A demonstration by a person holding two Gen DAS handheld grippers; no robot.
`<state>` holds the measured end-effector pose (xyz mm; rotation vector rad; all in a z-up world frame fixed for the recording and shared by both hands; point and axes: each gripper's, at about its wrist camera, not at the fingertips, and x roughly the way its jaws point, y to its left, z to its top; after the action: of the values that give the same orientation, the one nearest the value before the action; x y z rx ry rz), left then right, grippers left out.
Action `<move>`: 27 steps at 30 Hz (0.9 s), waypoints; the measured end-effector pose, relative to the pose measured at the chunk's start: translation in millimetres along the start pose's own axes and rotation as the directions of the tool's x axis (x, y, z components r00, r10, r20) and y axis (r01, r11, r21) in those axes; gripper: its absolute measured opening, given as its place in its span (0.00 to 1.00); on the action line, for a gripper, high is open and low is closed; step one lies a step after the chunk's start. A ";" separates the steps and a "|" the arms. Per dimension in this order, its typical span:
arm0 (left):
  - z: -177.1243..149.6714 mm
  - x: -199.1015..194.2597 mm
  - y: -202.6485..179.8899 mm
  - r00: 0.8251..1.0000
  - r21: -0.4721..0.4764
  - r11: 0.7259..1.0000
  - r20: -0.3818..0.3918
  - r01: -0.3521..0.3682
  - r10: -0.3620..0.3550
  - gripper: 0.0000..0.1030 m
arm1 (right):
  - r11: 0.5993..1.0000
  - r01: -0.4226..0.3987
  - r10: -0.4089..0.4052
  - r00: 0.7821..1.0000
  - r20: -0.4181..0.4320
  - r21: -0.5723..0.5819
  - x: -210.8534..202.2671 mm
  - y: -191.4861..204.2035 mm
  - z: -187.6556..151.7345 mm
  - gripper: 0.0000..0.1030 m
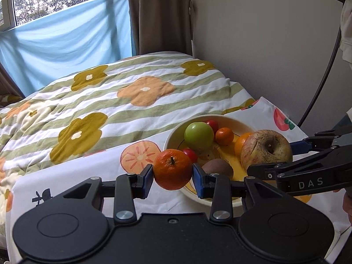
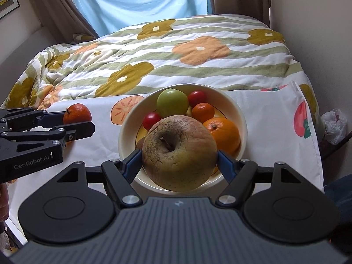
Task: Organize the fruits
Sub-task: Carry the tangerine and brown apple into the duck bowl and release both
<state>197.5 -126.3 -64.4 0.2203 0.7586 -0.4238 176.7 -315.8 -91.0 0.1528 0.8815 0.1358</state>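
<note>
My left gripper [image 1: 172,176] is shut on a mandarin [image 1: 172,169], held just left of the cream bowl's rim [image 1: 169,137]; it also shows in the right wrist view [image 2: 77,114]. My right gripper [image 2: 179,162] is shut on a large russet apple [image 2: 179,151], held over the near side of the bowl [image 2: 126,132]; the apple also shows in the left wrist view [image 1: 266,148]. In the bowl lie a green apple [image 2: 172,103], an orange [image 2: 224,133], a small mandarin [image 2: 203,111], two red tomatoes [image 2: 151,120] and a brown kiwi [image 1: 216,168].
The bowl stands on a white cloth with fruit prints [image 2: 275,121] over a small table. Behind it is a bed with a flowered, striped quilt [image 2: 176,55]. A wall is at the right, a blue curtain [image 1: 66,41] at the back, and a plastic bag [image 2: 334,125] at the right.
</note>
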 end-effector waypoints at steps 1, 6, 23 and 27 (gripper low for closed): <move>2.3 4.0 -2.3 1.000 0.005 1.000 -0.005 0.003 -0.003 0.40 | 1.000 0.002 -0.002 1.000 -0.003 0.001 0.9 -1.6 0.1 0.86; 8.8 22.6 -5.7 0.999 0.022 1.000 -0.030 0.018 -0.017 0.40 | 1.000 0.010 -0.010 1.000 -0.011 0.008 4.2 -7.7 -1.5 0.86; 20.8 66.3 -6.8 0.996 0.037 0.998 -0.075 0.060 -0.057 0.82 | 0.998 0.035 -0.034 0.999 -0.018 0.055 11.9 -11.8 -2.4 0.86; 24.0 51.9 2.0 0.998 0.009 0.999 -0.039 0.049 -0.049 0.87 | 0.998 0.045 -0.044 0.999 -0.016 0.054 10.6 -11.0 -2.6 0.86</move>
<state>246.7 -147.8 -83.9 0.2197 0.8010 -0.4709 182.0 -324.5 -102.7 0.1834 0.9032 0.0714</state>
